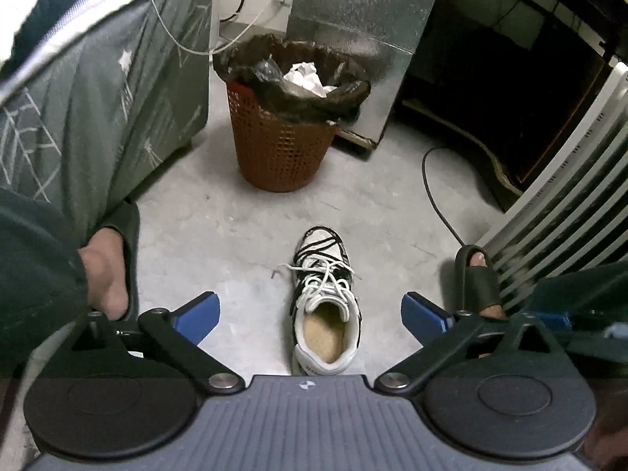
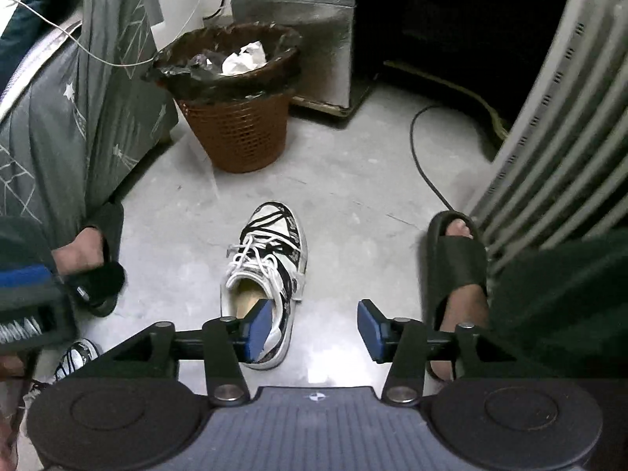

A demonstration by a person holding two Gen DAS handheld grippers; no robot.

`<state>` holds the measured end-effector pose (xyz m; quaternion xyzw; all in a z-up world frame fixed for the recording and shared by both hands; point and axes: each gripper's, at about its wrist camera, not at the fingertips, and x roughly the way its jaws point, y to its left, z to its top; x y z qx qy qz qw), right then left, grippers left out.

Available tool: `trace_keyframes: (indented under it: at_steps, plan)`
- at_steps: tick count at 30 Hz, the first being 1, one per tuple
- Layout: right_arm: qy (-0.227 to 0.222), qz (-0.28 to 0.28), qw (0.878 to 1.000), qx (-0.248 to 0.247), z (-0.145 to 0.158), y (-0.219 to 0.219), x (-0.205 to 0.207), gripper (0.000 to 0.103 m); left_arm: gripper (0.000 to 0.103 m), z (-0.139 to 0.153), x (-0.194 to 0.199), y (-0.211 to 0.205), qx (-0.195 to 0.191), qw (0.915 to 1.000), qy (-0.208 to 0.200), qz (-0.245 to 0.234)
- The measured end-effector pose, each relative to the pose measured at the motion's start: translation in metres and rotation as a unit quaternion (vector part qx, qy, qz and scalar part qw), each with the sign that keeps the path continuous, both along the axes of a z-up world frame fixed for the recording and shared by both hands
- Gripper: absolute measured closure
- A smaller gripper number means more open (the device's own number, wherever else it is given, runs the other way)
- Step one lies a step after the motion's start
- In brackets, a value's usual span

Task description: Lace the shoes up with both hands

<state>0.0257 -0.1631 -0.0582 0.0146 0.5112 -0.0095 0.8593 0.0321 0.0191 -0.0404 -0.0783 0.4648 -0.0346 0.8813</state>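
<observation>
Shoe (image 1: pixel 325 302), white with black trim, white laces (image 1: pixel 327 278) tied, on floor (image 1: pixel 243 235). Left gripper (image 1: pixel 310 314) fingers spread, empty. Right gripper (image 2: pixel 314 329) fingers spread, empty.

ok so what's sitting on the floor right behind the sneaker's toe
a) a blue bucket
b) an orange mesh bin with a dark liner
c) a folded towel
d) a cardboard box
b: beyond the toe of the white and black sneaker stands an orange mesh bin with a dark liner and crumpled paper inside, a stretch of bare floor between them.
</observation>
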Motion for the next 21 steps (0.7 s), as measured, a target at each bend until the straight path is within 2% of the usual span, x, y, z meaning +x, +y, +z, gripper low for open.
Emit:
trace_keyframes:
  at_steps: [3,6,11,21]
  plan:
    - [0.019,0.005,1.0,-0.006,-0.009,-0.001,-0.006,0.05,0.0,0.005,-0.006,-0.002,0.01,0.9999,-0.003,-0.004]
    - [0.018,0.009,1.0,0.001,-0.011,-0.001,-0.005,0.05,0.0,0.004,-0.01,-0.006,0.016,0.9999,0.0,-0.004]
    - [0.022,-0.022,0.999,0.033,-0.014,-0.008,-0.003,0.05,0.0,-0.005,-0.016,-0.013,0.034,0.9993,-0.001,-0.013]
    - [0.025,-0.013,0.999,0.023,-0.022,0.002,-0.002,0.05,0.0,-0.014,-0.022,-0.014,0.037,0.9992,0.0,-0.017]
